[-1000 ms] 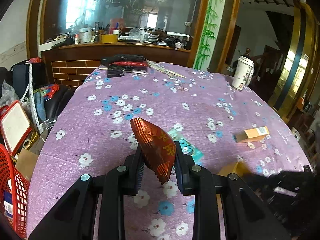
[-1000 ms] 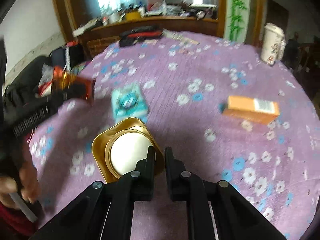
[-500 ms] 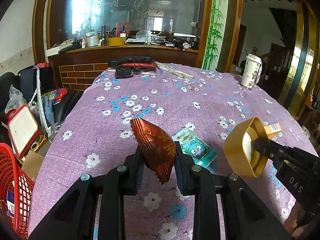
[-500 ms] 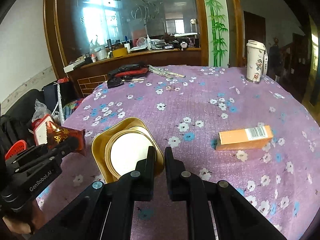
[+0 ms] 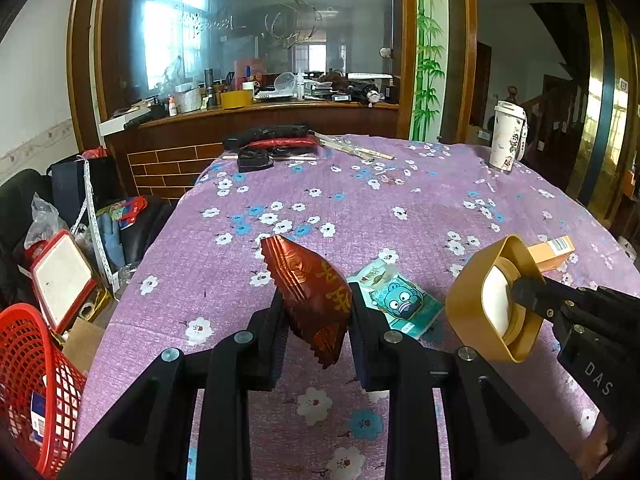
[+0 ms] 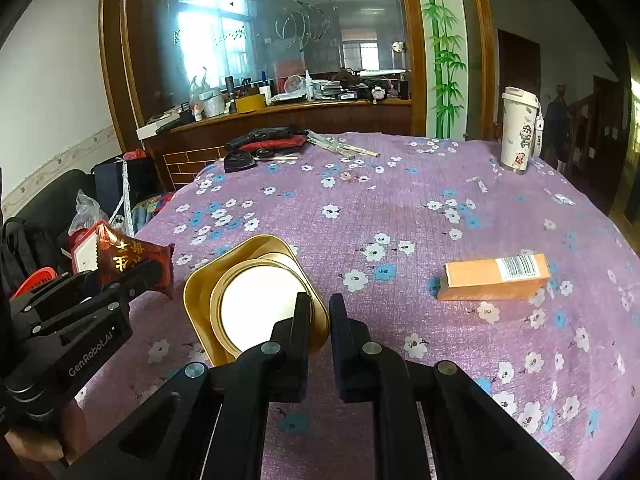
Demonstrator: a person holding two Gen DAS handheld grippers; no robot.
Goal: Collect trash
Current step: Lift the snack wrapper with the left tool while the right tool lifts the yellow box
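My left gripper (image 5: pixel 316 316) is shut on a red snack wrapper (image 5: pixel 310 292) with gold print and holds it above the purple flowered tablecloth (image 5: pixel 360 200). My right gripper (image 6: pixel 319 312) is shut on the rim of a gold foil tray (image 6: pixel 248 284) with a white liner, lifted off the table. The tray (image 5: pixel 488 300) and right gripper also show at the right of the left wrist view. The wrapper (image 6: pixel 132 260) and left gripper (image 6: pixel 138 270) show at the left of the right wrist view. A teal cartoon packet (image 5: pixel 400 300) and an orange carton (image 6: pixel 494 276) lie on the cloth.
A red mesh basket (image 5: pixel 28 384) stands on the floor left of the table, beside a red-framed box (image 5: pixel 60 276) and bags. A white tumbler (image 6: pixel 518 132) stands at the far right. Black and red items (image 5: pixel 272 142) and chopsticks lie at the far edge.
My right gripper has lifted the gold tray off the table and raised it level with the left gripper. The left gripper has risen slightly, still holding the wrapper.
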